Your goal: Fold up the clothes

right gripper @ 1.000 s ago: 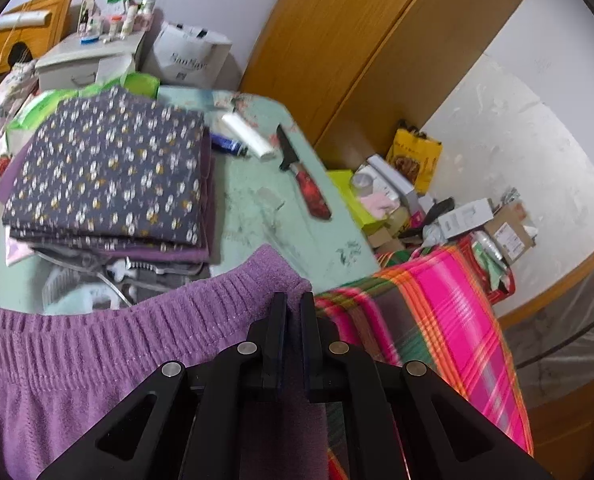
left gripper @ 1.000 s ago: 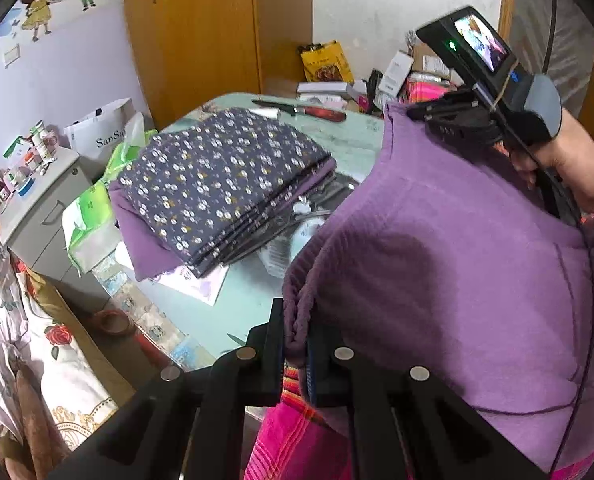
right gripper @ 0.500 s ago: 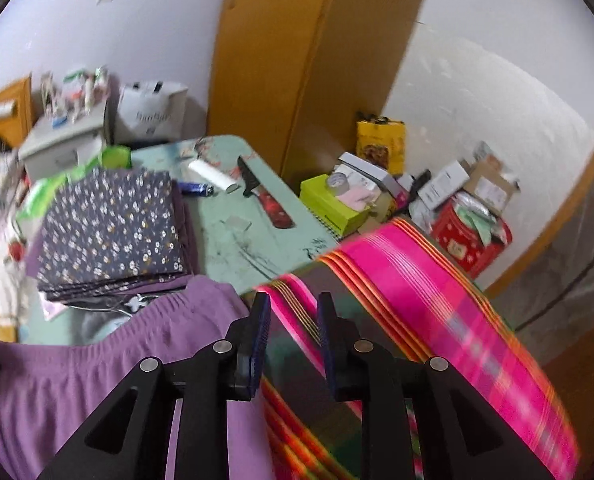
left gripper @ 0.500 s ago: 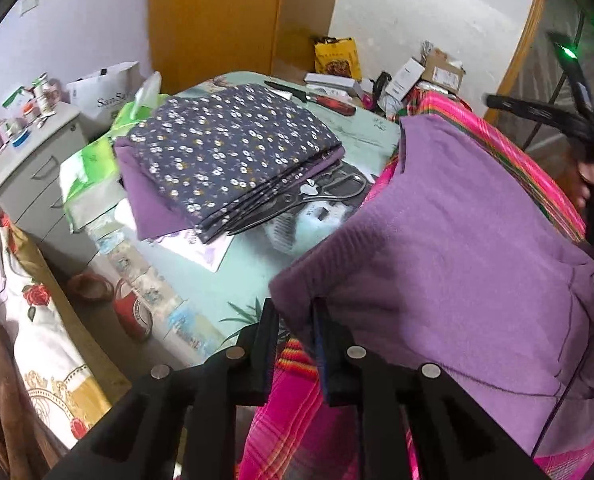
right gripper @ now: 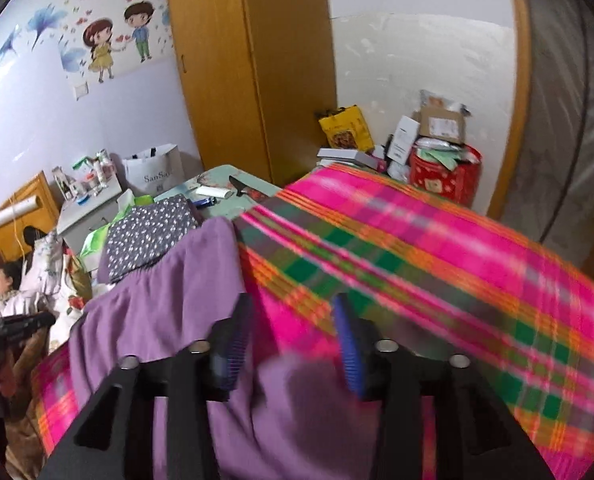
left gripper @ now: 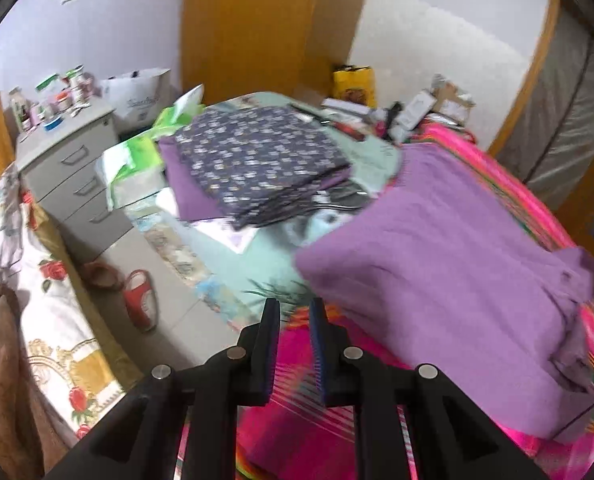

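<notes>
While the purple garment (left gripper: 449, 264) lies spread flat on the pink plaid blanket (right gripper: 417, 248), the left gripper (left gripper: 294, 312) hangs just beside its near corner, the two black fingers parted by a narrow gap with nothing between them. It points forward and slightly down, over the blanket's edge and the pale green counter (left gripper: 273, 248). The right gripper (right gripper: 293, 312) is held above the other end of the garment, its jaws wide apart and holding nothing; the blue ribbed pads (right gripper: 347, 344) are visible on the inner faces. The garment is a soft knit with a gathered, elastic-looking edge, and its far end is a little bunched. On the counter rests a stack of folded clothes (left gripper: 253, 164), rectangular, with a dark floral-print cloth on top and a purple one below.
</notes>
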A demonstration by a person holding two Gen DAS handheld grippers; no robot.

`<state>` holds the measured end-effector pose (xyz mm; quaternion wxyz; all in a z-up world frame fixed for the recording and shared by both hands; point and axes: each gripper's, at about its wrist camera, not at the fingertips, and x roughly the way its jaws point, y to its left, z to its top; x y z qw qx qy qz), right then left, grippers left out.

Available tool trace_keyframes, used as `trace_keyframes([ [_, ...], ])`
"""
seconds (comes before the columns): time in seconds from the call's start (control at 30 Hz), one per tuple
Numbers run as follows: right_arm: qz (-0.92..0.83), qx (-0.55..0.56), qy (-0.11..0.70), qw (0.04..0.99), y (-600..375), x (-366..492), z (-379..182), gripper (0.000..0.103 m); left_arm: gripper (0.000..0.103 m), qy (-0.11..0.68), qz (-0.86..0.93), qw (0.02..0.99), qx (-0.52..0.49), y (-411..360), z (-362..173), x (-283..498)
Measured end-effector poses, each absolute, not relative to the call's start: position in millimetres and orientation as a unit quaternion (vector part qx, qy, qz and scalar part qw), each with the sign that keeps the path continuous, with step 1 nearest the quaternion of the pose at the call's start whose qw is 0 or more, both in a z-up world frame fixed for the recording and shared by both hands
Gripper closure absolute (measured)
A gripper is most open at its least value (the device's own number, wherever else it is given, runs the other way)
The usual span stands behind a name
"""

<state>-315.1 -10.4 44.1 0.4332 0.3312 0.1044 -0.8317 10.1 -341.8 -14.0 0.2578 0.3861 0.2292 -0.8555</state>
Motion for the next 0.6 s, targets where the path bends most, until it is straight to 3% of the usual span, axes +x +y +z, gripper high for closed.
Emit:
trace_keyframes([
  [0.3,-0.831,0.392,0.022,0.394,77.3,-321.5,-1.1,0.049,0.087,0.202,-0.880,0.152,0.402,-262.6,-16.5,-11.3],
  [0.4,-0.807,0.421,-0.044,0.412,85.7,-339.5,-9.4,0.045,0.087,0.198,-0.880,0.135,0.411,-246.9,-22.3,-19.0],
  [0.53,-0.769,0.448,-0.058,0.453,66.5,-347.6,-22.8,0.045,0.087,0.198,-0.877,0.129,0.418,-239.0,-28.1,-27.8],
  [0.57,-0.763,0.451,-0.052,0.460,59.8,-347.1,-24.8,0.049,0.087,0.197,-0.877,0.130,0.420,-237.7,-29.5,-29.3],
  [0.6,-0.763,0.448,-0.038,0.464,53.0,-344.6,-24.8,0.062,0.087,0.196,-0.876,0.130,0.422,-237.3,-31.2,-31.6],
])
